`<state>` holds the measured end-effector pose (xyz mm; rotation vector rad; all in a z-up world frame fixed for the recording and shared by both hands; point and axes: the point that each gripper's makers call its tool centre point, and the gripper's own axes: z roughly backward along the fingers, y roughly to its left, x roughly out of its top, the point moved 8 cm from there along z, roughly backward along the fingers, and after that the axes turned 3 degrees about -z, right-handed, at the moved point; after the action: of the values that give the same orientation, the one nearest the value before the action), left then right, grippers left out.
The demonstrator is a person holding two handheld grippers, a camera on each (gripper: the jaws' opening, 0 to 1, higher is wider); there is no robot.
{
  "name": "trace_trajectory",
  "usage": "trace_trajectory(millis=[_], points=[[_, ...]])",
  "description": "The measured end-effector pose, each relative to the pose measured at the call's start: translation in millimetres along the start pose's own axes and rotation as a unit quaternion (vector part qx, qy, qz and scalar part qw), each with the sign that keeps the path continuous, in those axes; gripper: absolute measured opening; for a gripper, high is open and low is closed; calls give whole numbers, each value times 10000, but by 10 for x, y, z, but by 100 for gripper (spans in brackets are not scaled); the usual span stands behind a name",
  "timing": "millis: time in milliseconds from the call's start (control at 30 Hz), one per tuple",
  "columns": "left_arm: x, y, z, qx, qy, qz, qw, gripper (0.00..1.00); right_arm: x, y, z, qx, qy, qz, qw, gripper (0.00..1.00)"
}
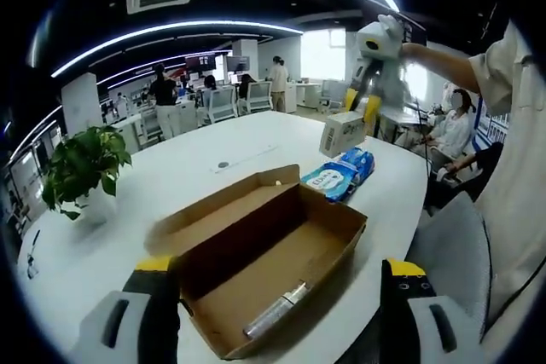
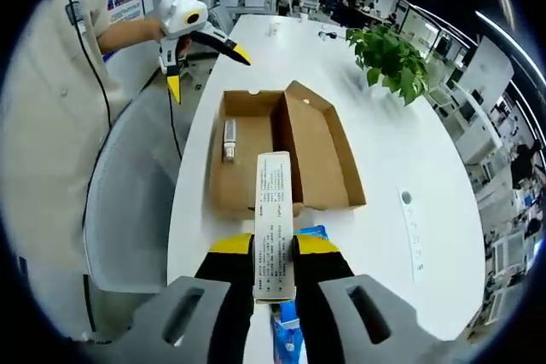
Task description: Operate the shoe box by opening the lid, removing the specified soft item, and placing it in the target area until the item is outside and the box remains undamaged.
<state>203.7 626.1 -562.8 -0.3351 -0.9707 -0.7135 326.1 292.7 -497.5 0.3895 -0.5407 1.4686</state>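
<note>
An open cardboard shoe box (image 1: 328,226) (image 2: 320,151) lies on the white table, its lid folded back flat. A silver tube (image 1: 275,313) (image 2: 229,138) rests inside it. My right gripper (image 2: 274,246) (image 1: 362,108) is shut on a long white printed carton (image 2: 273,210) (image 1: 341,132), held in the air beyond the box's end. Under it on the table lies a blue soft pack (image 1: 339,175) (image 2: 286,338). My left gripper (image 1: 277,268) (image 2: 206,72) is open, with its jaws wide apart, hovering off the box's other end and holding nothing.
A potted plant (image 1: 81,168) (image 2: 388,57) stands on the table beside the box. A grey chair (image 2: 128,202) (image 1: 452,253) sits at the table edge by the person. A round table port (image 1: 223,164) lies behind the box. Desks and people fill the far office.
</note>
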Motion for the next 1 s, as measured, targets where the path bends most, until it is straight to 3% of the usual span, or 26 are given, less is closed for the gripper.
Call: trace_trajectory(millis=[433,1000], points=[[-42,53,2,60,128,39,9999,99,-359,-294,221,-249,270,-139,9992,14],[-123,97,-17,132,260,168,9994,99,-948,-758,81,-473,679,-372,9959,14]])
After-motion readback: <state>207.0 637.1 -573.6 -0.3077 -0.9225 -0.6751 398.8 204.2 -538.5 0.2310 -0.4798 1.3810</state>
